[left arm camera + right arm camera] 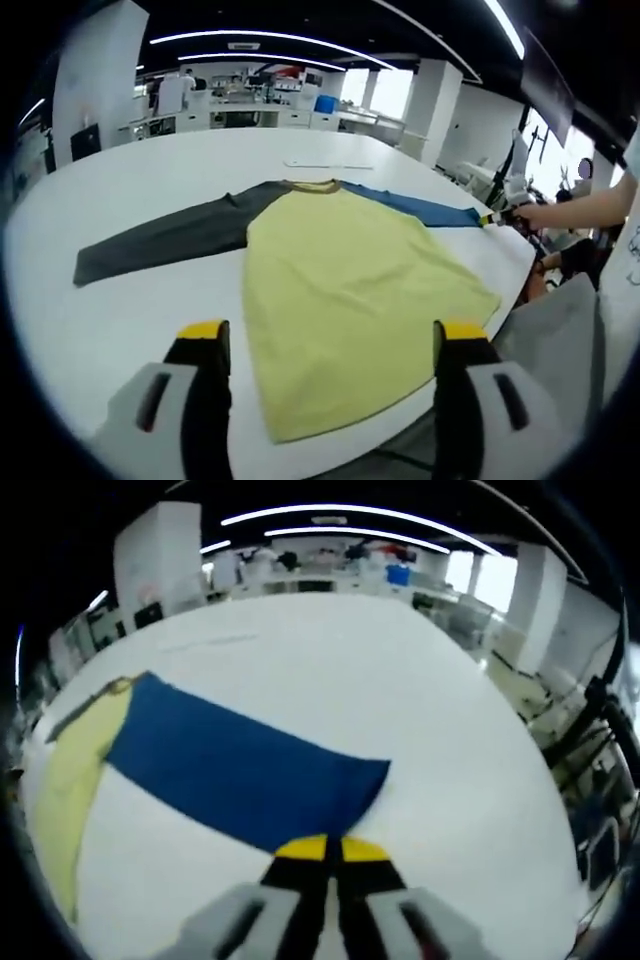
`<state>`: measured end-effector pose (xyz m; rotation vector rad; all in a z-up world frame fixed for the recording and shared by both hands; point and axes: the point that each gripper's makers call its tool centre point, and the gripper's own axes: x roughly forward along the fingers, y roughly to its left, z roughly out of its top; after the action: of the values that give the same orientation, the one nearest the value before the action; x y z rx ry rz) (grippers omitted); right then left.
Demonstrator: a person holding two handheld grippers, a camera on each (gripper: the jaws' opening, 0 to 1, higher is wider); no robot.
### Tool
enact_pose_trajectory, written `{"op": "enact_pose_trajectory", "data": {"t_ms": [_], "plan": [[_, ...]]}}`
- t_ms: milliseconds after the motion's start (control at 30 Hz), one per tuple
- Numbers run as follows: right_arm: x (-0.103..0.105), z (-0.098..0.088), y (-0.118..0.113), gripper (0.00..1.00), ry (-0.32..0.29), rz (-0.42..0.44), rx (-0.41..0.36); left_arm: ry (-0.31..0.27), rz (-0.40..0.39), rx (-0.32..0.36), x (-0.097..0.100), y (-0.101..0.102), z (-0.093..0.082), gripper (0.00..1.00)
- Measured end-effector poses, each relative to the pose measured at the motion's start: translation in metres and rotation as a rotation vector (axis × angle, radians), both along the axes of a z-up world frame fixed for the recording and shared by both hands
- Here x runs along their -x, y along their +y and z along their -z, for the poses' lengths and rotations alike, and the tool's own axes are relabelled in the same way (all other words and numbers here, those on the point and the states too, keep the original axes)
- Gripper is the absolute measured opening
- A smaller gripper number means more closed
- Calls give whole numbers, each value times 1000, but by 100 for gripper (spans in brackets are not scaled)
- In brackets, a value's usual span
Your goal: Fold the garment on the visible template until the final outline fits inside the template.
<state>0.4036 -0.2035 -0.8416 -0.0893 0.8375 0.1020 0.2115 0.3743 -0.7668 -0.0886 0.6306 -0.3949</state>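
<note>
Lying flat on the white table [120, 310], the limp garment [340, 290] should drag easily; right gripper [327, 848] pinches its blue sleeve [240, 770] cuff, left gripper [330, 345] gapes empty.

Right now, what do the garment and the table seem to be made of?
The garment looks like soft matte knit fabric, perhaps cotton: it lies limp and flat, without shine. The table looks like a smooth white hard top, perhaps laminate: it shows faint light sheen.
</note>
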Motion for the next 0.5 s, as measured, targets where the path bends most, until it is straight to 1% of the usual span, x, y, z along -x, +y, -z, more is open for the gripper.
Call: {"op": "enact_pose_trajectory", "data": {"t_ms": [133,233,333,367,500], "plan": [[-3,-5,-1,0,-14,0,22,4,-10,5,0,2,4,80],[-5,-11,-2,0,-26,10,23,3,-13,9,0,2,5,80],[-4,-23,1,0,-52,32,2,-2,-8,9,0,0,5,80],[-5,-23,1,0,-57,37,-4,-5,-7,11,1,-1,5,79],[-10,-37,9,0,-98,47,-50,-20,10,-6,0,-3,4,79]]}}
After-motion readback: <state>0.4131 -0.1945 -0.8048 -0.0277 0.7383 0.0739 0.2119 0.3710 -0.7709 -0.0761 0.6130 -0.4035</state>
